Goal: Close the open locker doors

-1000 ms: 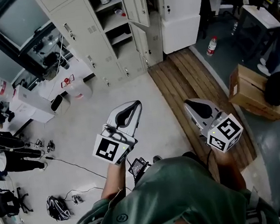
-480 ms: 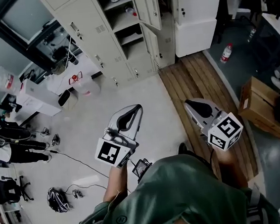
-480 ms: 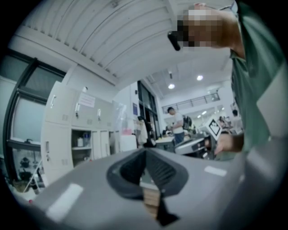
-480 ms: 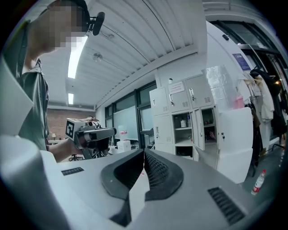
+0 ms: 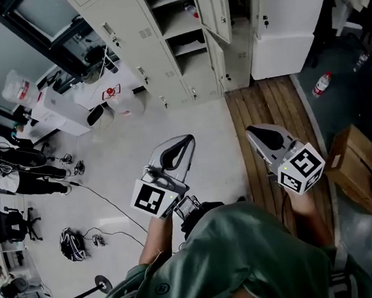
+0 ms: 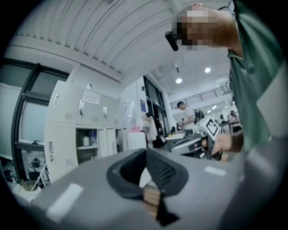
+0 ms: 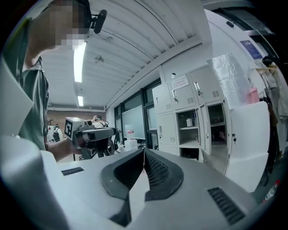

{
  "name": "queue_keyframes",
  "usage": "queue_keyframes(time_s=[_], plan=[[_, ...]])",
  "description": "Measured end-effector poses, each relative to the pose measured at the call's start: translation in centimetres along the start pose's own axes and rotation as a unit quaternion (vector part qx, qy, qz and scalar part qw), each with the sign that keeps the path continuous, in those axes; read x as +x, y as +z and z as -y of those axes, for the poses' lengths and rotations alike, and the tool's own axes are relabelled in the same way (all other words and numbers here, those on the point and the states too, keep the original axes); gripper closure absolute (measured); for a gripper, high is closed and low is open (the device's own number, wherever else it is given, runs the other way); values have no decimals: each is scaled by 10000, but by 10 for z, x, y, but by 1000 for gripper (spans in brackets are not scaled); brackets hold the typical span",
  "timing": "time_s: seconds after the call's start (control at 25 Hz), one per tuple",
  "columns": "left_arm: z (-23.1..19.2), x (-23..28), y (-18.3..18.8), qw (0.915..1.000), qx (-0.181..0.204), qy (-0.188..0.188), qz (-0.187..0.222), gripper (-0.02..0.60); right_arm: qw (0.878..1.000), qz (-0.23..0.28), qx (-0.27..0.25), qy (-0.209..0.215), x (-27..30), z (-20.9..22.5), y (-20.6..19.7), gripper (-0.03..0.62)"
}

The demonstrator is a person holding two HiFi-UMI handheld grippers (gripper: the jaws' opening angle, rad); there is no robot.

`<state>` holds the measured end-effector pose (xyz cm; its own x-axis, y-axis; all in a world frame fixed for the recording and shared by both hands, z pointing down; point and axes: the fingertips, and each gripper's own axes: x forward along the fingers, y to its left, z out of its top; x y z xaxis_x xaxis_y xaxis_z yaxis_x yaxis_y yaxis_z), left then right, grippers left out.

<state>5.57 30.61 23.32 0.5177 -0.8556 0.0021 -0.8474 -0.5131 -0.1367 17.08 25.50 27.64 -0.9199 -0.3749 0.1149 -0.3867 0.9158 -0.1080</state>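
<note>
Both grippers are held out in front of the person in the green shirt [image 5: 238,265], and neither carries anything. The left gripper [image 5: 186,140] has its jaws pressed together at the tips, with only floor showing through the gap behind them in the left gripper view. The right gripper [image 5: 251,130] likewise has its jaws together, and its ribbed pads [image 7: 156,173] meet along one line. Ahead, at the top of the head view, stands the cream locker bank [image 5: 129,45], well apart from both grippers. One open compartment [image 5: 183,26] shows shelves with small containers on them. Its open door [image 5: 219,6] is swung out at the compartment's right edge, and beneath it a lower door [image 5: 217,57] also stands ajar. The right gripper view shows the same shelves and the tall door edge-on. Just right of the lockers is a white cabinet [image 5: 286,29]. Wooden planking [image 5: 268,116] runs from it toward the person, below the right gripper. On the dark floor further right lie a plastic bottle [image 5: 322,84] and a cardboard box [image 5: 357,170].
</note>
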Motion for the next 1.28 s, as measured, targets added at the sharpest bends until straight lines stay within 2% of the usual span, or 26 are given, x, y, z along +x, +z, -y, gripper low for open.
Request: queue_keyframes(time_s=[0.2, 0.36, 0.76, 0.96, 1.28], plan=[[-15, 18, -10, 10000, -3, 38, -33, 580, 9998, -57, 167, -33, 12, 22, -12, 588], [-41, 32, -20, 9998, -159, -32, -65, 580, 9996, -196, 180, -137, 30, 39, -15, 588], [-130, 79, -31, 9978, -171, -593, 250, 580, 9979, -199, 135, -595, 111, 83, 1, 588], [-170, 90, -42, 9952, -270, -898, 275, 580, 9963, -141, 156, -828, 155, 96, 11, 588], [-224, 123, -57, 9949, -394, -873, 316, 580, 9956, -263, 257, -864, 206, 131, 10, 588]])
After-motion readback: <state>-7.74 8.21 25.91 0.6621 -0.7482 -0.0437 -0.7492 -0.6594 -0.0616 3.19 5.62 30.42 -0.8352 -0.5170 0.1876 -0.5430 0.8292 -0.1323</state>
